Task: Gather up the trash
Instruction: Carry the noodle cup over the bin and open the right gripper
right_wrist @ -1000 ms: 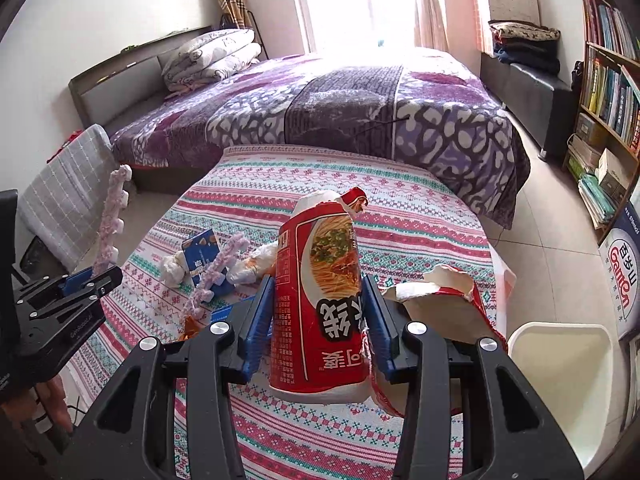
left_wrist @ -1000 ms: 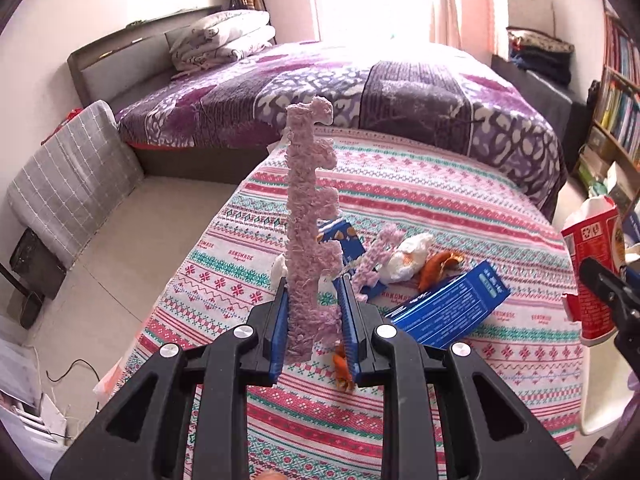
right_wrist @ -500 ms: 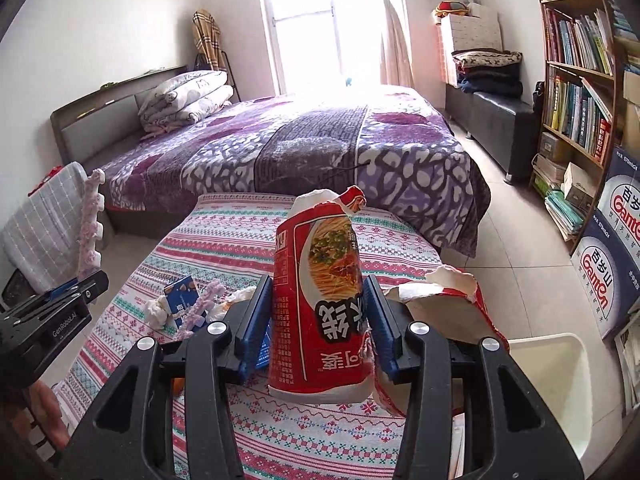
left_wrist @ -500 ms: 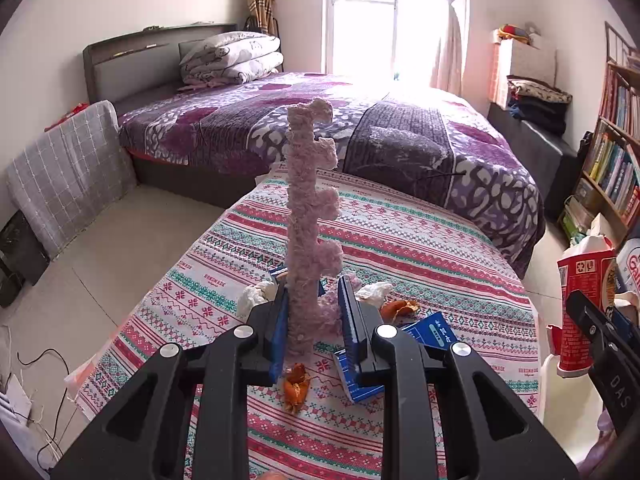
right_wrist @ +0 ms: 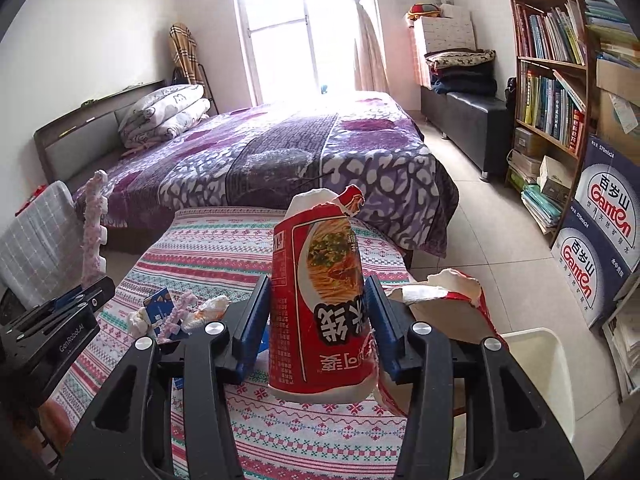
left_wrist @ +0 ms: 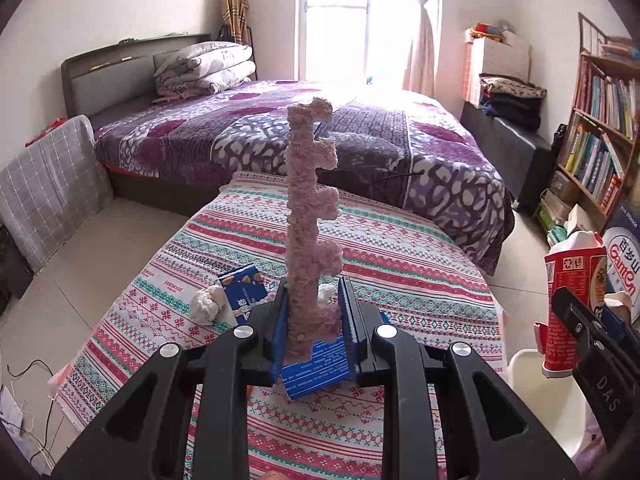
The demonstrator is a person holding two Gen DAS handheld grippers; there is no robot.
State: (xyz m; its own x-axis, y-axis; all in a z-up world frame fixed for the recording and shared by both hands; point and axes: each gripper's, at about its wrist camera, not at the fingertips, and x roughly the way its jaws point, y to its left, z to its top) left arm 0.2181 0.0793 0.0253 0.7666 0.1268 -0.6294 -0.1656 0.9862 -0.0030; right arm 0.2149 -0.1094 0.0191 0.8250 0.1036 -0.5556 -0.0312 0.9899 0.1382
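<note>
Left gripper [left_wrist: 313,322]: clamped narrow on pink fuzzy notched foam strip [left_wrist: 310,216], upright, lifted clear of striped-cloth table [left_wrist: 400,256]. Right gripper [right_wrist: 316,326]: gripping torn red noodle cup [right_wrist: 320,300], near white bin [right_wrist: 536,364], presumably for dropping.

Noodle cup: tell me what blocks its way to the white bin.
Nothing visible does. The right tongs hold the noodle cup above the tablecloth; the white bin sits open, lower right, beside the torn wrapper.

Both my wrist cameras looked forward and downward along their jaws, close above the striped desk [left_wrist: 400,248], facing the purple bed [right_wrist: 280,152] and window [left_wrist: 336,20]; each caught the other gripper at its edge
</note>
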